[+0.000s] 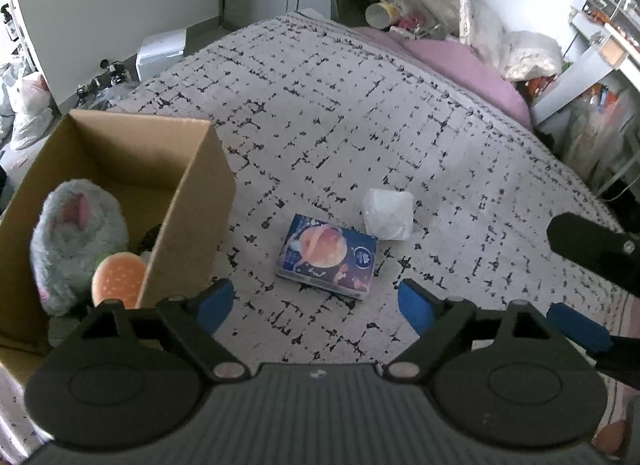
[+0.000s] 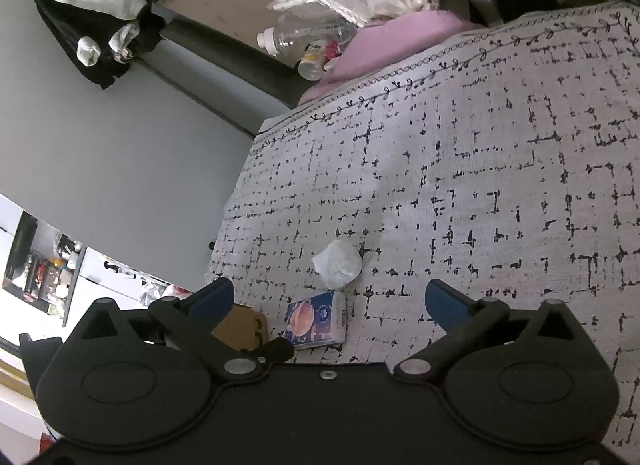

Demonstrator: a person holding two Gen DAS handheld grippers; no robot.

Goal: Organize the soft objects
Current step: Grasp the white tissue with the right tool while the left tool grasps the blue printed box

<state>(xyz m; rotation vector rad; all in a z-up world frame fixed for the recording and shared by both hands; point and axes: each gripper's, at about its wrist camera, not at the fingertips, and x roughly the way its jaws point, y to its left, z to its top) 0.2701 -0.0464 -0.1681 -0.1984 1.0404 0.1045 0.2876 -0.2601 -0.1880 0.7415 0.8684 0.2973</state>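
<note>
Tissue pack [image 1: 327, 256] is lying flat on the bed [image 1: 360, 105], printed face up, its long axis running from upper left to lower right in the left wrist view, just ahead of the left gripper [image 1: 316, 302]. That gripper is standing wide, nothing between its blue pads [image 1: 216, 303]. White crumpled wad [image 1: 388, 214] is sitting just beyond the pack's far right corner, close to it; contact cannot be told.

Cardboard box [image 1: 188, 201] is resting on the bed left of the pack, open at the top, holding a grey plush toy [image 1: 76, 241] and a burger-shaped soft toy [image 1: 118, 279] beside it. Only the left view is showing the box's contents.

Right gripper [image 2: 330, 303] is also gaping wide and empty. Its view is showing the pack [image 2: 316, 321] close in front, the wad [image 2: 338, 265] beyond it, and only a corner of the box [image 2: 240, 329]. Right gripper's fingers [image 1: 592, 249] are entering the left view at the right edge.
</note>
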